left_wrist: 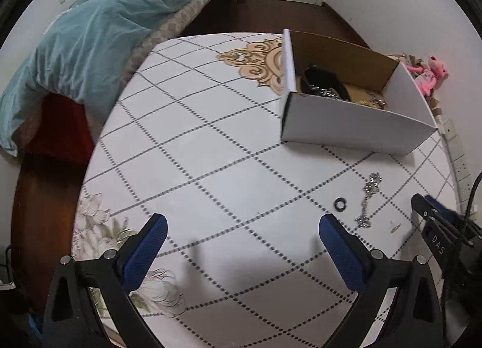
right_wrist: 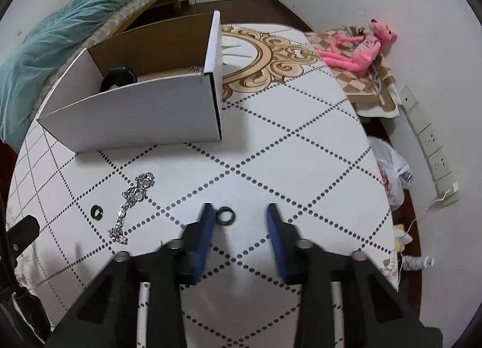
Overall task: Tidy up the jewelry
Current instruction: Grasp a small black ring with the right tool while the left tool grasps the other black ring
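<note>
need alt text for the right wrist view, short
The open right gripper hovers low over a patterned table, a small black ring between its fingers. To the left lie a silver chain and another ring, before a white box.

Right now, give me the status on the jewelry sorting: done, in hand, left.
Done: a black bangle and some chains already lie in the box. In hand: nothing gripped; the right claw is open around a black ring on the table; the left claw is open over bare table. Left: that ring, a second ring and the silver chain.
</note>
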`<state>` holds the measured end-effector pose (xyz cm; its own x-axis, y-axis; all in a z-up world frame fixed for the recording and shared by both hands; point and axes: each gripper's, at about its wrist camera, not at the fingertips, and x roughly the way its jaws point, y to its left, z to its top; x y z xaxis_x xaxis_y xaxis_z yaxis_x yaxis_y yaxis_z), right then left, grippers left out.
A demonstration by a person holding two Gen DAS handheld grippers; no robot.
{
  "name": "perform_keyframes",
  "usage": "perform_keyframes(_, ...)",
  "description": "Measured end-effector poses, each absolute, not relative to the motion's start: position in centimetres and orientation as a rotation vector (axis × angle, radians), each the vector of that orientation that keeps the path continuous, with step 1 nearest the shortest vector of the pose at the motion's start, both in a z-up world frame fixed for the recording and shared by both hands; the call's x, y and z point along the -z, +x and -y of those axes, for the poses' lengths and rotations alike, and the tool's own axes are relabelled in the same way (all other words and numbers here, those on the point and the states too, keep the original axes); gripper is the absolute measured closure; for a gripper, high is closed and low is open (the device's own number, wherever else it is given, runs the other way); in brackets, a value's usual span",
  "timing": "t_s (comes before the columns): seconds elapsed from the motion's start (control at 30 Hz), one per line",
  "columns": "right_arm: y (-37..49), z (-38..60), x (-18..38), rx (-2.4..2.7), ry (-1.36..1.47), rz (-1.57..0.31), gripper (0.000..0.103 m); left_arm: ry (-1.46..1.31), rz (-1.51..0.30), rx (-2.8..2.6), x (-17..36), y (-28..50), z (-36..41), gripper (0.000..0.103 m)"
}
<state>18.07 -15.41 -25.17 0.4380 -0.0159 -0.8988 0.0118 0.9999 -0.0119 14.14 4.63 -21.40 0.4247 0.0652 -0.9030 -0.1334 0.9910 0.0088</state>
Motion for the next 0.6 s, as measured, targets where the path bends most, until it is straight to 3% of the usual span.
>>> perform_keyframes(0.17,17.8,15.8,24.9,0.008,0.014,-1.105,0.091,-0.069,-1.136,-0.026,21.9,15.1,-2.8,0.003)
perform_keyframes(0.27,17.5,16.8,24.8,0.023,0.044,-1.102,0.091,-0.046,-1.151,0.025,22.5,15.7,-1.1,0.01)
perform_keyframes(0.33,17.2,17.5,24.6,0.034,0.062,-1.101,0.091,-0.031,-1.167,0.052,23.1,16.0,-0.1,0.029)
perform_keyframes(0.47,16.6,18.4,24.6,0.049,0.071,-1.104,0.09,-0.002,-1.166,0.075,23.6,16.4,1.3,0.034)
perform_keyframes(0.5,16.5,18.7,24.7,0.052,0.075,-1.104,0.09,0.011,-1.16,0.08,23.6,16.4,1.7,0.041)
perform_keyframes(0.53,16.5,18.9,24.7,0.056,0.076,-1.104,0.09,0.024,-1.161,0.086,23.7,16.4,2.0,0.055)
perform_keyframes(0.6,16.5,19.3,24.9,0.064,0.075,-1.107,0.09,0.042,-1.165,0.093,24.1,16.6,2.3,0.069)
